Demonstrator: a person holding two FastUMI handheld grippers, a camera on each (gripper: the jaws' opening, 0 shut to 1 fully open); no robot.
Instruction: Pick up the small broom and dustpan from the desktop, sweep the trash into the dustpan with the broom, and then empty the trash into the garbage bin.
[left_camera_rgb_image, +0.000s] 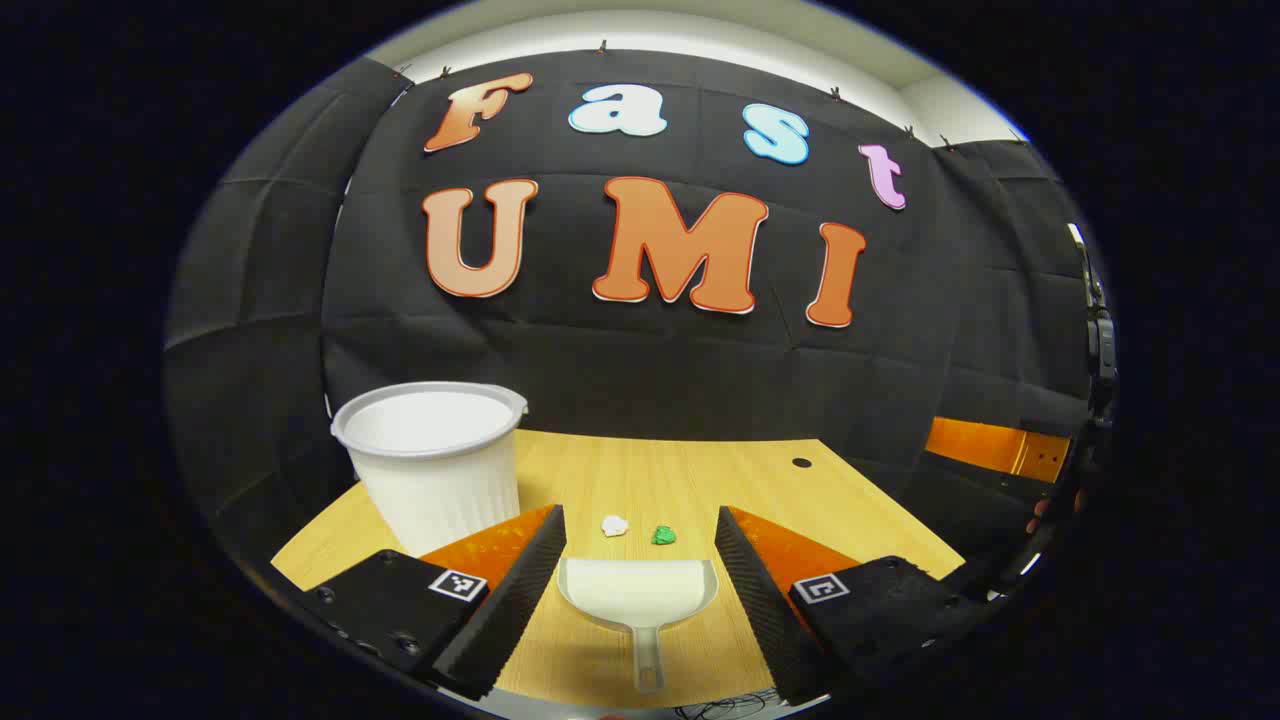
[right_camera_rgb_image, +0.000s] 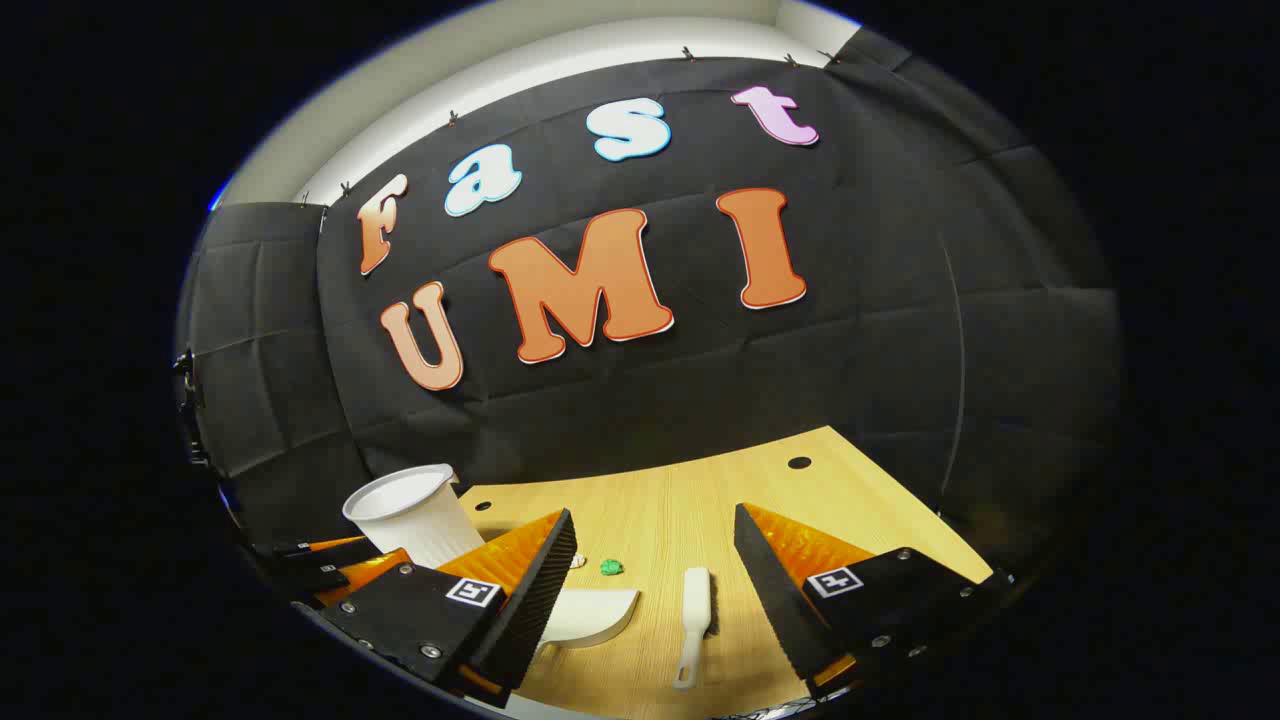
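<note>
desk (left_camera_rgb_image: 690, 480) holds one dustpan (left_camera_rgb_image: 638, 590), one broom (right_camera_rgb_image: 697, 610), two scraps, one bin (left_camera_rgb_image: 435, 460); both claws apart.

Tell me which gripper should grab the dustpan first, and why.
Left. In the left gripper view the dustpan lies between the open left gripper fingers, handle toward it. In the right gripper view the open right gripper frames the broom; the dustpan sits off to its left.

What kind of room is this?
Probably a small recording booth, not a real home: black cloth walls surround one wooden desk holding just a bin, dustpan and broom.
</note>
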